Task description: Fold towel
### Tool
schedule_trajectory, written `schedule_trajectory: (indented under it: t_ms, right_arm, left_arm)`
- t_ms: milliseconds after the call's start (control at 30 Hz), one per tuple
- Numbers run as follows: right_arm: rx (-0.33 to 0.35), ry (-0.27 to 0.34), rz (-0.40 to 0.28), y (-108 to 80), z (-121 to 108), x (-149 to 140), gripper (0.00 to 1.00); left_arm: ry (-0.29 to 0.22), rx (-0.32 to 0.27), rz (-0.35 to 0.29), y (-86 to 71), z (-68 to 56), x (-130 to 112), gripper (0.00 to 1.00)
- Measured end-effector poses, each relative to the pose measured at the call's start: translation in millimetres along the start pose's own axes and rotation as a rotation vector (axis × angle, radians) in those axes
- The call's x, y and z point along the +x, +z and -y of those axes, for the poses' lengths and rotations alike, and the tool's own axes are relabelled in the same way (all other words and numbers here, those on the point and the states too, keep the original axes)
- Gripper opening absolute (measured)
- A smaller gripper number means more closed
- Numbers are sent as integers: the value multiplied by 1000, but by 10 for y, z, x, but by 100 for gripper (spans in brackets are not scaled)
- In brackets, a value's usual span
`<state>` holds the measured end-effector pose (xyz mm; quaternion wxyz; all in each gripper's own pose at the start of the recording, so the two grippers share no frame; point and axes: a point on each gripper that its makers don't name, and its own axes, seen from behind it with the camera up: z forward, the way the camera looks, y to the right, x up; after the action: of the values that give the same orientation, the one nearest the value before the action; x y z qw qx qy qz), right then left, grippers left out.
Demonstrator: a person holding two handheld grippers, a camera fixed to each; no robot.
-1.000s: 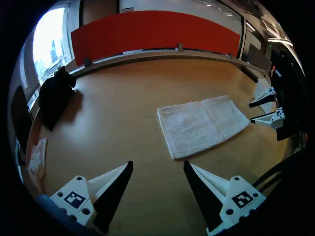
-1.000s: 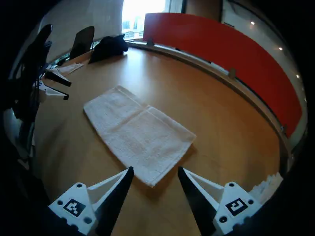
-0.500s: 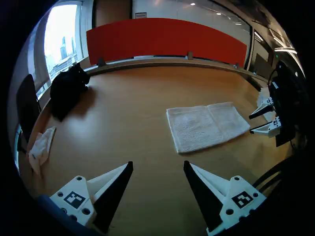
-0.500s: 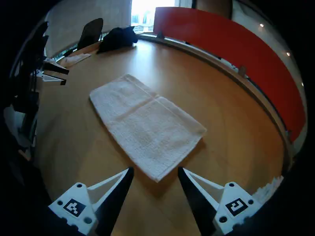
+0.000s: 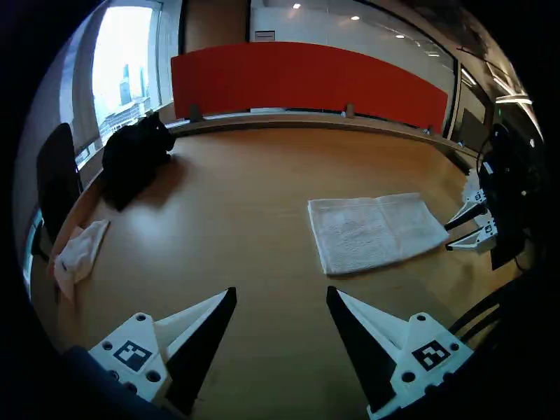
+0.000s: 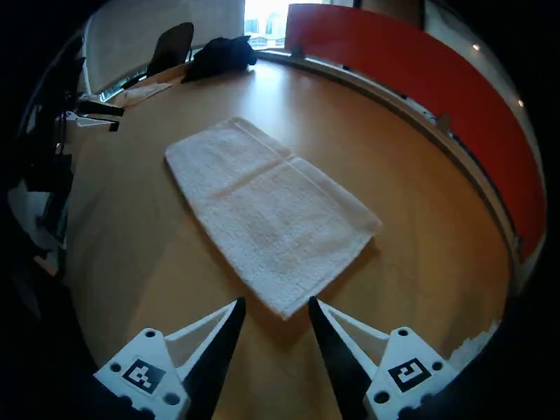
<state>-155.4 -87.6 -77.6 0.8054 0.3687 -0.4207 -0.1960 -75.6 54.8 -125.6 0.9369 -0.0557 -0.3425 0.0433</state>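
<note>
Towel lies flat mid-table with one crease across it, so no fold looks in hand yet; right gripper is at its near corner, fingers narrowly parted and empty, while left gripper is well apart, fingers wide and empty.

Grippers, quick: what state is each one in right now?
Left gripper: open, holding nothing.
Right gripper: open, holding nothing; near corner of the towel lies at its tips, not clamped.
</note>
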Motion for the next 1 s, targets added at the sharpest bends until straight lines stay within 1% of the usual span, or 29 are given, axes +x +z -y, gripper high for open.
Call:
schedule_trajectory:
  t_ms: [133, 333, 533, 600, 667, 800, 867, 1000]
  right_arm:
    - [0, 6, 9, 9, -27, -34, 56]
    - [-2, 27, 17, 4, -59, -75, 55]
    - [10, 44, 16, -9, -32, -84, 32]
    - [14, 49, 18, -7, -23, -89, 27]
    - [16, 54, 20, -4, -16, -96, 25]
    - [14, 61, 12, -2, -24, -82, 7]
    - [12, 61, 6, -9, -28, -68, 5]
    - [7, 56, -7, -31, -38, -28, 4]
  left_arm:
    - [-1, 5, -2, -21, 38, -12, 96]
    - [-3, 12, -3, -56, 82, -20, 95]
    - [-6, 18, -2, -81, 108, -35, 96]
    - [-7, 20, -2, -88, 116, -37, 96]
    - [-8, 21, -3, -94, 121, -36, 95]
    - [-9, 22, -7, -108, 121, -27, 96]
    - [-10, 23, -10, -114, 121, -23, 96]
    - [-16, 26, -12, -116, 129, -20, 95]
